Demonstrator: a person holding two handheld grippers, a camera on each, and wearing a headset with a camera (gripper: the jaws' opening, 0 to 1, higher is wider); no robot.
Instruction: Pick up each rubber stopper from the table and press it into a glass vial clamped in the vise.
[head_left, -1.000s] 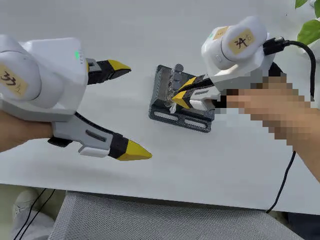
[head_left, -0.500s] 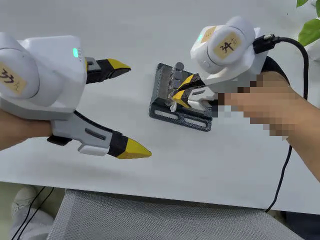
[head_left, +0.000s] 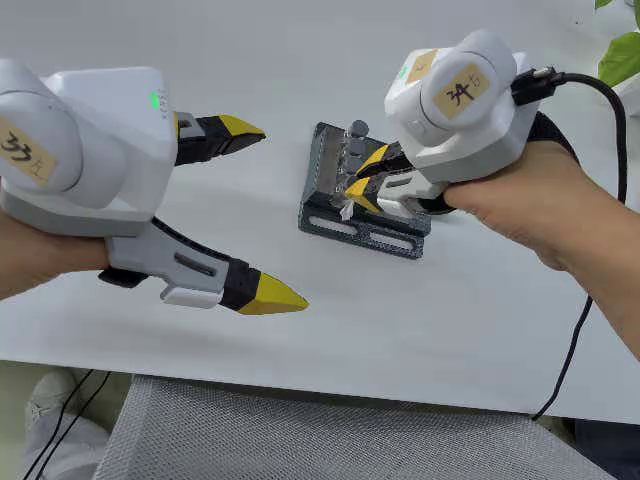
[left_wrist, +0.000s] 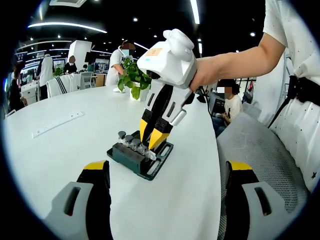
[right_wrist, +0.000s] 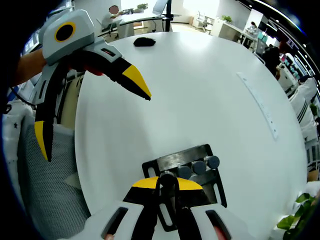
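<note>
A black vise stands mid-table and clamps a row of glass vials capped with grey rubber stoppers. My right gripper points down over the near end of that row. Its yellow-tipped jaws are closed around a grey stopper at the nearest vial. In the left gripper view the right gripper touches down on the vise. My left gripper hovers left of the vise, wide open and holding nothing, and the right gripper view shows the left gripper there too.
The white table stretches all around the vise. A black cable trails from the right gripper past a green plant at the far right. A grey mesh chair sits by the near edge. People stand in the background.
The right gripper has shifted slightly left and tipped over the vise's near vial. The left gripper has stayed open in the same place.
</note>
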